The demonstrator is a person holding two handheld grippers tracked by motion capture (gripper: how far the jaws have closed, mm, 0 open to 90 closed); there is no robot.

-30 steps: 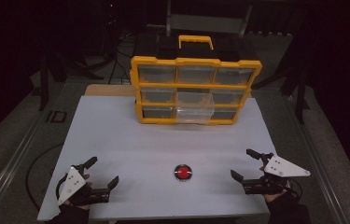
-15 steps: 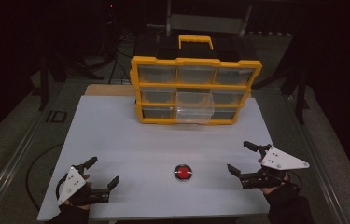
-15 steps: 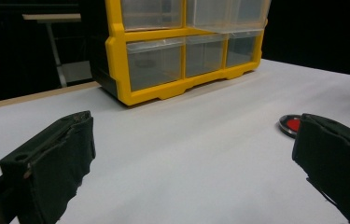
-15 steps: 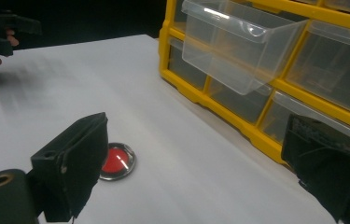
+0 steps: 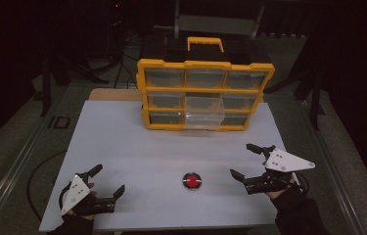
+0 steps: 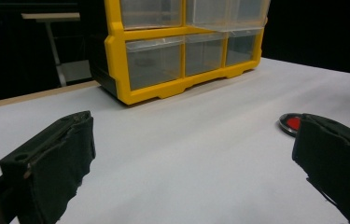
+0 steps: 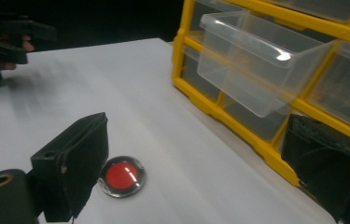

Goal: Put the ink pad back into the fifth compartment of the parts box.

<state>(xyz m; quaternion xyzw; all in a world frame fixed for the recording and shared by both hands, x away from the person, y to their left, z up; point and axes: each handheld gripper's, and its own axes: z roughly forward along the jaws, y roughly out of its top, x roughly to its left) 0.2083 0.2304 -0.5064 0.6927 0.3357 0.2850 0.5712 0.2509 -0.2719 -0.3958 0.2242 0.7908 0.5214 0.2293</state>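
The red disc (image 5: 192,180) lies on the table in front of the yellow organizer (image 5: 203,93), flanked by the left gripper (image 5: 108,182) and right gripper (image 5: 247,161), both wide open and empty, seemingly readied to grab it for the 1 pulled-out drawer (image 5: 204,113).

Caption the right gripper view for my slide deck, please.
Open right claw hovers over the white table, beside a small round red disc, facing a yellow drawer cabinet with one clear plastic drawer pulled out.
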